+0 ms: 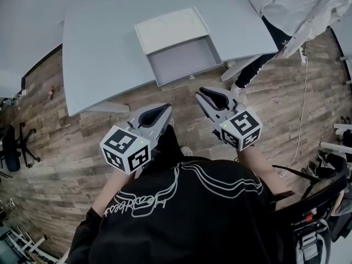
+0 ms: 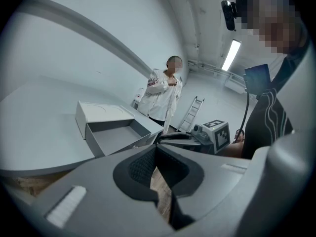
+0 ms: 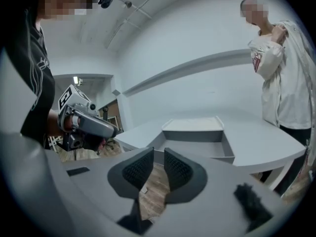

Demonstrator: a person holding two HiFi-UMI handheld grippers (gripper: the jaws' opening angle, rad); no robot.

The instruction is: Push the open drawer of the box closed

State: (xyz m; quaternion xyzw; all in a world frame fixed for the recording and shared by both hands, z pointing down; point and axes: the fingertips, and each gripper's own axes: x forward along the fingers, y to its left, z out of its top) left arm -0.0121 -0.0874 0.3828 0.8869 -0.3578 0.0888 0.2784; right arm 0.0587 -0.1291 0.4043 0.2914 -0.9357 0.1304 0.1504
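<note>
While I look down from the head view, the grey box (image 1: 165, 29) sits on the big pale table (image 1: 99, 48), close to the edge that is near me. Its drawer (image 1: 179, 59) is pulled out toward me. The front of the drawer comes right up to the table's edge. I can see the flat grey bottom of the drawer, and I see nothing lying in it.

My left gripper (image 1: 165, 111) is over the wood floor (image 1: 55, 147), near the table and a bit to the left of the drawer. Its two jaws are closed, with the tips pressed together and nothing between them.

My right gripper (image 1: 202, 95) is beside it, just in front of the drawer's front wall. Its jaws are a little bit apart, with a thin gap between the tips. They hold nothing. In the right gripper view it points straight at the open drawer.

Neither gripper touches the drawer or the box.

A person in a white top (image 1: 291, 10) stands at the far right corner of the table. A black office chair (image 1: 11, 147) is far off on the left.
</note>
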